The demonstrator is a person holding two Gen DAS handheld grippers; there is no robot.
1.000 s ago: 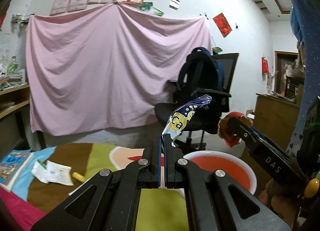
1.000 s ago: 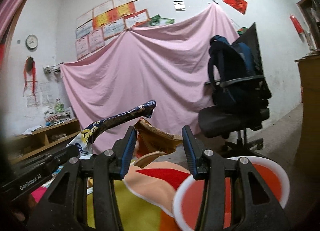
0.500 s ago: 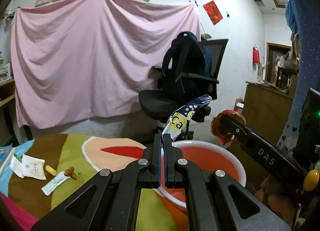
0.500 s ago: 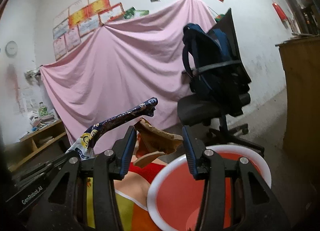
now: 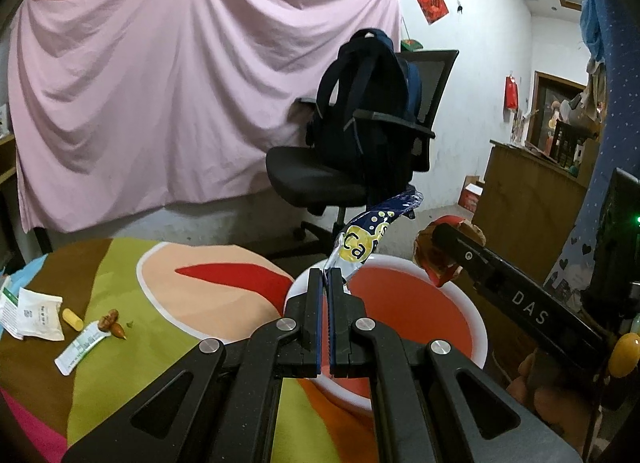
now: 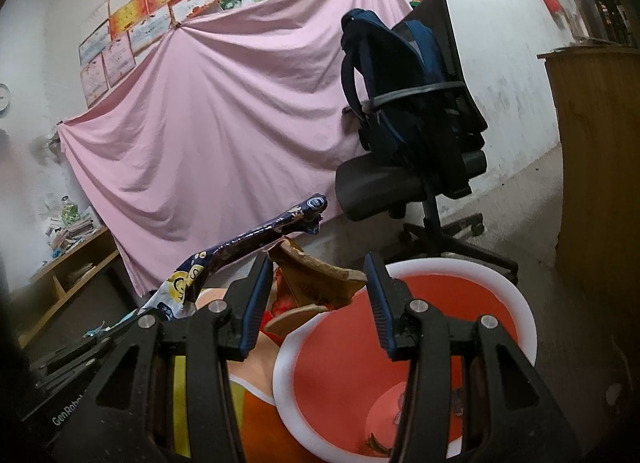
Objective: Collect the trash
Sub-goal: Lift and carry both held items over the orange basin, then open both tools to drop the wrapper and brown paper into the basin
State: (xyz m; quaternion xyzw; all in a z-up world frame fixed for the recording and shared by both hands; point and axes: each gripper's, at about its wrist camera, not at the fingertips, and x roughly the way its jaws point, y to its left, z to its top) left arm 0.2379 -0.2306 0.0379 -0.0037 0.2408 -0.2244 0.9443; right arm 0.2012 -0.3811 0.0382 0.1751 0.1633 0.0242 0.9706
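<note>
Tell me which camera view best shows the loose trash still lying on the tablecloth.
The left wrist view: the white paper wrappers, yellow piece and brown scraps lie in plain sight on the tablecloth. The right wrist view shows none of them.

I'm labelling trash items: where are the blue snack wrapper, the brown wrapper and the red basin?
blue snack wrapper (image 5: 362, 245), left wrist view, yellow printed patch
brown wrapper (image 6: 320, 279), right wrist view, crumpled middle
red basin (image 6: 520, 313), right wrist view, white rim

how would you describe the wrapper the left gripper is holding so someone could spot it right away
Find the red basin with the white rim at the edge of the colourful cloth. Just above its near rim, the left gripper pinches a long wrapper that arcs upward. It is dark blue with yellow circles, unlike the crumpled brown wrapper in the right gripper.
</note>
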